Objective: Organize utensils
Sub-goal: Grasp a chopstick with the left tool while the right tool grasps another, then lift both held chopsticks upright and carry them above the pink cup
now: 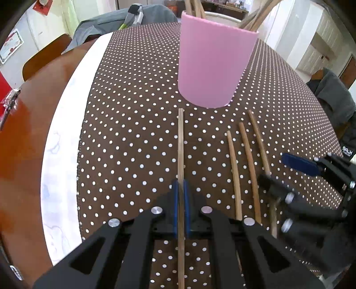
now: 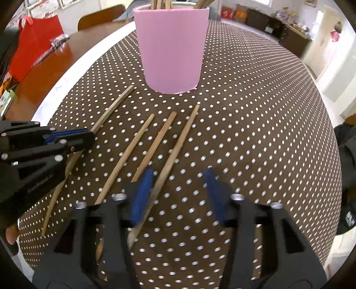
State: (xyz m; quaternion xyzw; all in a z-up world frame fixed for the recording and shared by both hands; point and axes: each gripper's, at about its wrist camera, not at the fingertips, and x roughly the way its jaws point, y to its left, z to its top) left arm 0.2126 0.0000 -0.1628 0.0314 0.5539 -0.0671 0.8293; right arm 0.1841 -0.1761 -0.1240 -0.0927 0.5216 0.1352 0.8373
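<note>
A pink cup (image 1: pixel 213 66) (image 2: pixel 171 51) stands on the dotted brown cloth (image 1: pixel 133 133) with several chopsticks in it. My left gripper (image 1: pixel 181 189) (image 2: pixel 89 135) is shut on a wooden chopstick (image 1: pixel 181 144) (image 2: pixel 111 109) that lies pointing at the cup. To its right lie three more chopsticks (image 1: pixel 250 169). My right gripper (image 2: pixel 178 175) (image 1: pixel 287 173) is open astride the rightmost chopstick (image 2: pixel 180 137), which runs close beside its left blue pad (image 2: pixel 142 191). The right pad stands well apart from the stick.
A white mat (image 1: pixel 62 144) borders the cloth on the left, on a brown wooden table (image 1: pixel 22 144). A red bag (image 2: pixel 33 44) and a chair (image 2: pixel 100 15) are at the back left. A dark jacket (image 1: pixel 333 95) hangs at the right.
</note>
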